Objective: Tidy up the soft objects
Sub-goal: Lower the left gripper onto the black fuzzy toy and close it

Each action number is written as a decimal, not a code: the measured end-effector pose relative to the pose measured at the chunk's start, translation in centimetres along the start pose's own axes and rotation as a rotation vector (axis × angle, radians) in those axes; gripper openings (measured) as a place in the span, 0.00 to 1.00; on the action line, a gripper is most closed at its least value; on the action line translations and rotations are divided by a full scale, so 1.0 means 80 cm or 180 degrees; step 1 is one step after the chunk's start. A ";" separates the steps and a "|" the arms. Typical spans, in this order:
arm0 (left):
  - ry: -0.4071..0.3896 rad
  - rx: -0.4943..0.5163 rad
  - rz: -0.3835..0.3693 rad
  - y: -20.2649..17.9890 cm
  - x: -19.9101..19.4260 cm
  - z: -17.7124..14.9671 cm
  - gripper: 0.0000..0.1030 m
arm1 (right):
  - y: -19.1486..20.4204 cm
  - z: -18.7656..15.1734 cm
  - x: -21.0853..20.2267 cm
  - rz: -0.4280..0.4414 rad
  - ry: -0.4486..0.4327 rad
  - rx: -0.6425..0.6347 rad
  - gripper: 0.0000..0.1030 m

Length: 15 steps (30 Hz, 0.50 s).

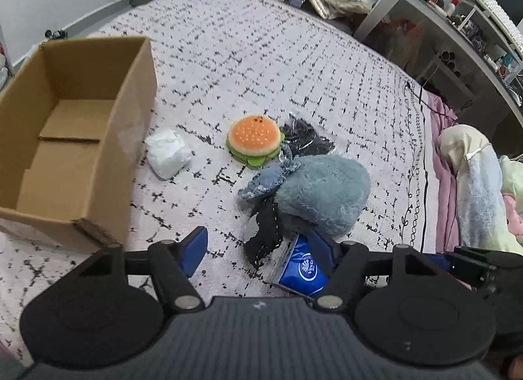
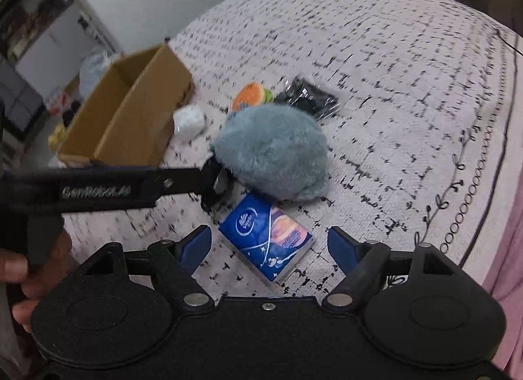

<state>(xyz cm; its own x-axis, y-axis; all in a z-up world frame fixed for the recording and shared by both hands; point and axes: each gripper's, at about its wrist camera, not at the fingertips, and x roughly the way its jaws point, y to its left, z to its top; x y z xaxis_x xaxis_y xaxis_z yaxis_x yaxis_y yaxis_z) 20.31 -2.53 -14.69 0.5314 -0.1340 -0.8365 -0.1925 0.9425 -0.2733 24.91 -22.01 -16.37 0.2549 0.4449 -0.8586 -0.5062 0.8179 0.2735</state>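
Left wrist view: bed with white black-flecked bedspread [image 1: 294, 53], grey wall behind, cluttered shelving [image 1: 457, 36] at far right. Landmark is the grey-blue plush toy [image 1: 323, 193], lying mid-bed. Open, empty cardboard box [image 1: 75, 138] sits well left of the plush. White crumpled wad [image 1: 168, 152] lies between box and plush, near the box wall. Burger plush [image 1: 255, 139] is just beyond the plush to its upper left; a black item in clear wrap [image 1: 304, 138] is beside the burger, behind the plush. Denim-blue fabric piece [image 1: 264, 182] touches the plush's left edge, with black strap-like fabric [image 1: 264, 236] below it. Blue tissue pack [image 1: 304, 268] lies just in front of the plush, partly behind the right finger. Left gripper [image 1: 261, 249] has jaws parted, black fabric between the blue fingertips [image 1: 196, 249]; pads not pressing it.

Right wrist view, some blur: same bedspread [image 2: 392, 69], pink sheet [image 2: 503, 249] at right edge. Plush [image 2: 271, 154] centre; box [image 2: 130, 115] well to its left, white wad [image 2: 189, 121] between them, burger [image 2: 250, 94] and black wrapped item [image 2: 307, 98] behind it. Tissue pack [image 2: 266, 239] lies flat just in front of the plush, between the spread jaws of the right gripper [image 2: 269, 242], untouched. The left gripper [image 2: 209, 183] reaches in from the left, tip at the plush's near-left edge by the black fabric. A hand [image 2: 19, 268] holds it at left.
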 end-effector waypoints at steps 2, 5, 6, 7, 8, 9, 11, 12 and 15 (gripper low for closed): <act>0.0066 -0.0035 -0.0025 0.002 0.012 0.001 0.62 | 0.006 0.002 0.013 -0.0002 0.0109 -0.0103 0.76; 0.0138 -0.0097 -0.0044 0.004 0.027 0.003 0.56 | 0.011 0.005 0.026 -0.0019 0.0190 -0.0199 0.76; 0.0147 -0.0124 -0.0057 0.005 0.031 0.003 0.55 | 0.012 0.007 0.030 -0.0025 0.0208 -0.0217 0.76; 0.0157 -0.0144 -0.0066 0.006 0.034 0.004 0.53 | 0.013 0.007 0.034 -0.0039 0.0221 -0.0236 0.76; 0.0161 -0.0155 -0.0076 0.006 0.037 0.004 0.50 | 0.013 0.008 0.038 -0.0063 0.0239 -0.0256 0.77; 0.0167 -0.0162 -0.0084 0.006 0.039 0.005 0.49 | 0.014 0.010 0.042 -0.0075 0.0253 -0.0263 0.77; 0.0179 -0.0174 -0.0108 0.006 0.044 0.005 0.41 | 0.012 0.011 0.047 -0.0079 0.0282 -0.0259 0.77; 0.0188 -0.0183 -0.0122 0.007 0.046 0.005 0.37 | 0.013 0.012 0.048 -0.0081 0.0290 -0.0265 0.77; 0.0185 -0.0211 -0.0130 0.011 0.050 0.004 0.24 | 0.014 0.013 0.049 -0.0069 0.0267 -0.0305 0.82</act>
<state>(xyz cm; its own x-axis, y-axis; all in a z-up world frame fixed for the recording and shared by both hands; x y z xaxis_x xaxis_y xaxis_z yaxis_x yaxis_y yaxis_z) 22.54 -2.12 -18.10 0.4914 -0.1913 -0.8497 -0.2268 0.9138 -0.3369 26.17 -18.95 -18.96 0.1990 0.3921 -0.8982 -0.5788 0.7865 0.2151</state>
